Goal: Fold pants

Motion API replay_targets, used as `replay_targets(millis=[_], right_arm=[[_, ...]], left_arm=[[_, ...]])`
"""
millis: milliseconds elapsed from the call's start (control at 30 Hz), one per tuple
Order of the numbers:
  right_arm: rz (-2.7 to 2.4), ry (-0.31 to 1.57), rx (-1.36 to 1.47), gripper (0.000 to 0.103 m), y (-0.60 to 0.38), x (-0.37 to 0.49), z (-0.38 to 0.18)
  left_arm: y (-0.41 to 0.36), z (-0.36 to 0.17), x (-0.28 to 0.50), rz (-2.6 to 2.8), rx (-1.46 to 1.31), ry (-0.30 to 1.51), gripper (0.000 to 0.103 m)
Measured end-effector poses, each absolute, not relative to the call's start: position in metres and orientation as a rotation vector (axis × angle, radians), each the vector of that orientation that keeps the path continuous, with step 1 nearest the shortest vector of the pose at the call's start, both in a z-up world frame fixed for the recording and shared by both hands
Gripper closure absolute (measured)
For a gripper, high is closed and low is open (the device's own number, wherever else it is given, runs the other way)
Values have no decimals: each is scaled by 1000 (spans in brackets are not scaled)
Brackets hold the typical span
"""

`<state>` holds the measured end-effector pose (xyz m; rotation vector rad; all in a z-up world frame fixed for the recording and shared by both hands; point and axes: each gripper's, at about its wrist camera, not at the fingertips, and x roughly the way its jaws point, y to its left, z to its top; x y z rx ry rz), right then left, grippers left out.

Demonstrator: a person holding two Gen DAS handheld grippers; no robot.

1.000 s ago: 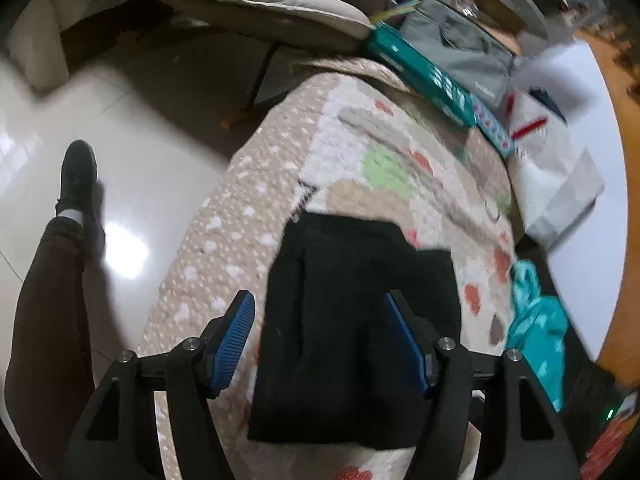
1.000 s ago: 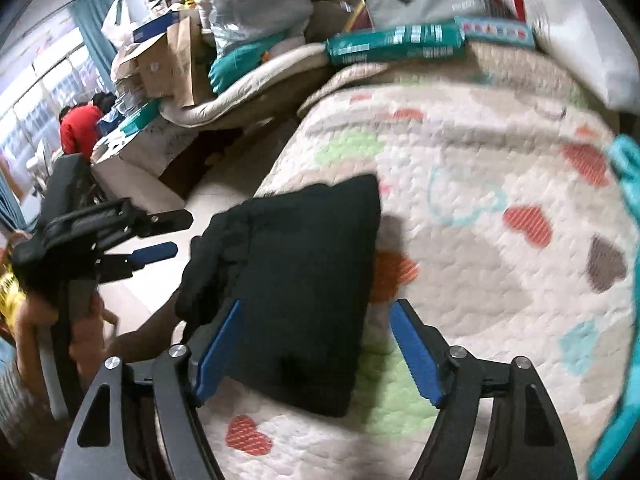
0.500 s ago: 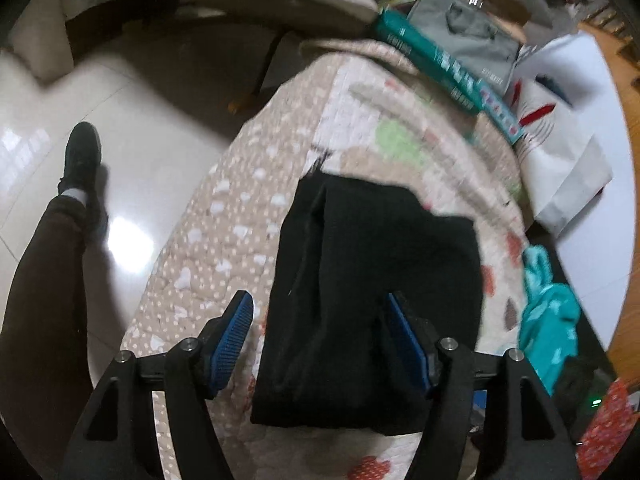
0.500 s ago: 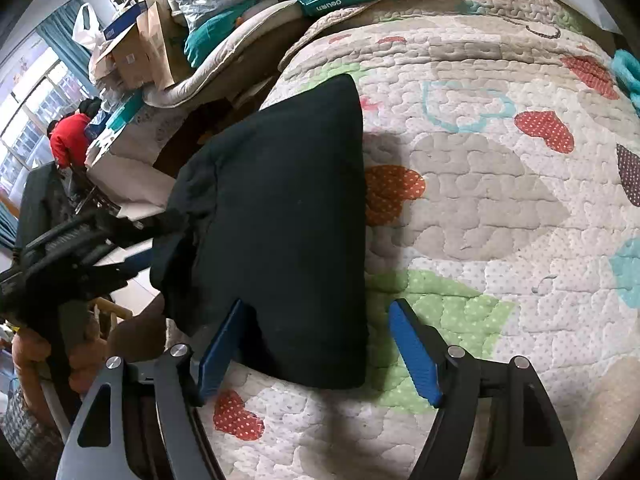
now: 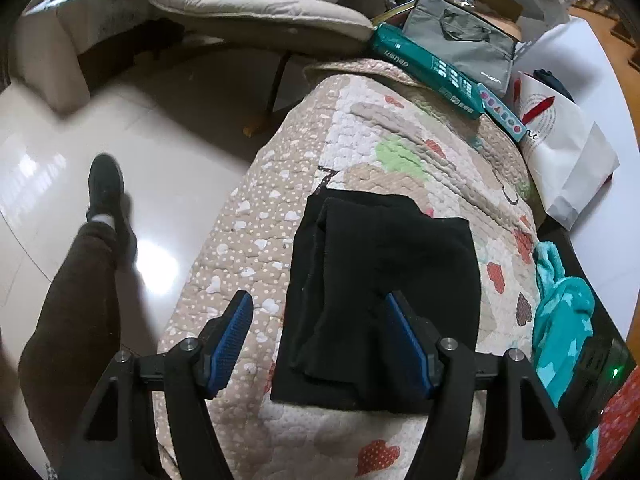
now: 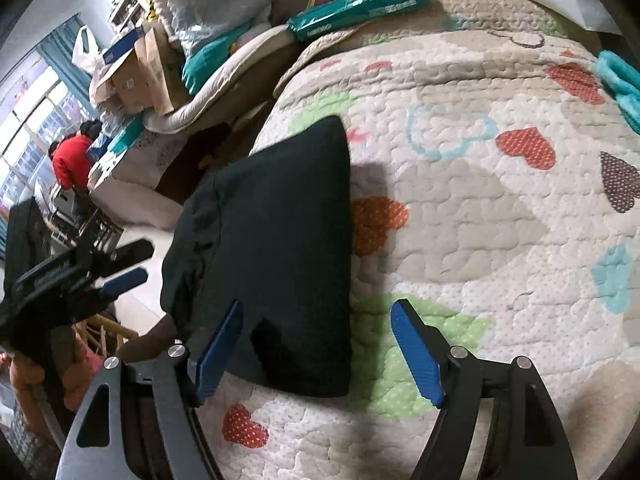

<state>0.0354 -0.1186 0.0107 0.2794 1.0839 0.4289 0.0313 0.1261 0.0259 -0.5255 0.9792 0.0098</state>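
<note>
Black pants (image 5: 384,280), folded into a compact rectangle, lie flat on a heart-patterned quilt (image 5: 380,152) close to its left edge. My left gripper (image 5: 319,298) hovers open over the near end of the pants, and its blue pads touch nothing. In the right wrist view the pants (image 6: 280,220) lie at left on the quilt (image 6: 480,200). My right gripper (image 6: 318,305) is open above their near right corner, holding nothing. The left gripper (image 6: 132,266) shows at the far left, held in a hand beside the quilt's edge.
A teal box (image 5: 428,68), a grey bag (image 5: 460,40) and a white paper bag (image 5: 560,140) crowd the far end. Teal cloth (image 5: 560,320) lies at the right edge. A leg and a black shoe (image 5: 104,188) stand on the shiny floor at left. A person in red (image 6: 74,156) sits far off.
The left gripper has drawn back a little, so more of the pants shows ahead of it. The right gripper has sunk closer to the pants and rolled. The pants lie where they were.
</note>
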Motion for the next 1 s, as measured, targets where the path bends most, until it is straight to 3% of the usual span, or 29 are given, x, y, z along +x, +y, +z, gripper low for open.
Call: replay_targets(millis=[233, 600, 1000], right_arm=[[390, 1054, 320, 22, -137, 37, 22], [361, 1123, 392, 22, -150, 45, 4], [466, 1208, 392, 19, -89, 128, -18]], left_arm=[[119, 21, 38, -2, -531, 1003, 35], [122, -32, 85, -108, -574, 1106, 33], [124, -48, 102, -235, -695, 1064, 25]])
